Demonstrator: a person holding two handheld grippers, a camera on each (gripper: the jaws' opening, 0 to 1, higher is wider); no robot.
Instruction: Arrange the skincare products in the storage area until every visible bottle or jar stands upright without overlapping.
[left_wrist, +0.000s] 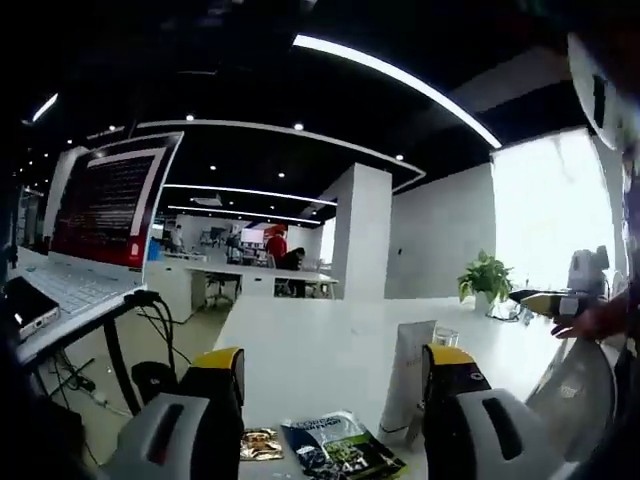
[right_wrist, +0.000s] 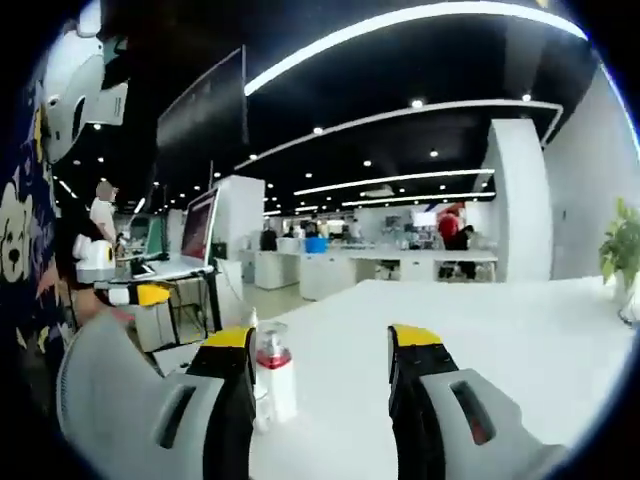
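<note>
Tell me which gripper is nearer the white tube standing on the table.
Left. The left gripper has the white tube standing just inside its right-hand jaw. The right gripper faces a red-capped bottle instead.

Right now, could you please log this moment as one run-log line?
left hand-held gripper: open, empty | right hand-held gripper: open, empty | white tube: upright | red-collared bottle: upright | sachets: flat
</note>
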